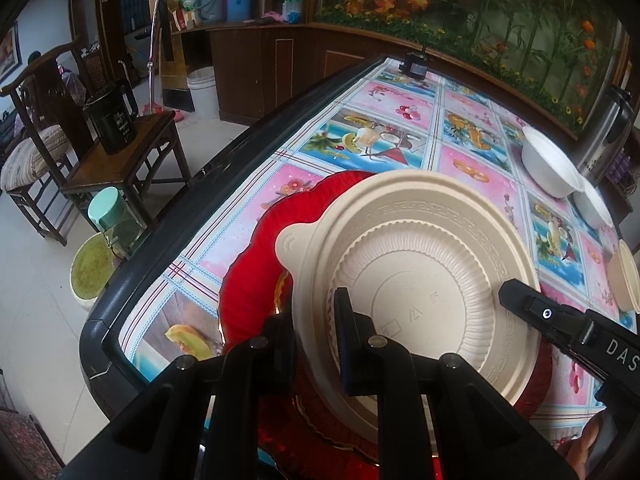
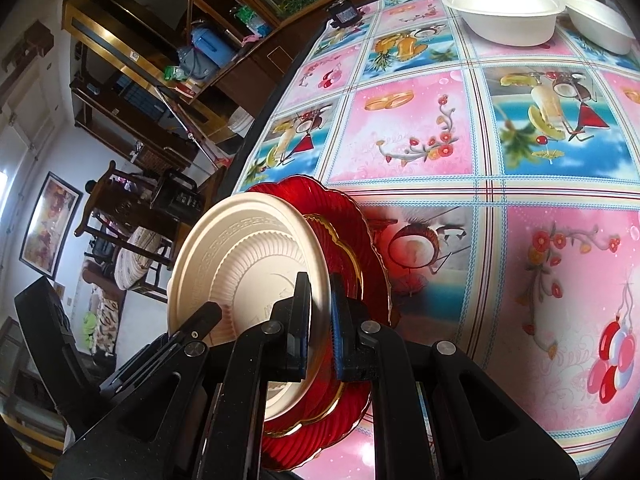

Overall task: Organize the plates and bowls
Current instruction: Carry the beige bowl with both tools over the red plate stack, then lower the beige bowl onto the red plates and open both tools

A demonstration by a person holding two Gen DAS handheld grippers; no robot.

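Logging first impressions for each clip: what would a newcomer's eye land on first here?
The stack in the middle: a cream plate lying on a red glass plate near the table's corner, with the left tongs and right tongs both shut on its rim from opposite sides. Next comes the loud pink-and-blue fruit-print tablecloth. Two white bowls stand side by side at the far end.
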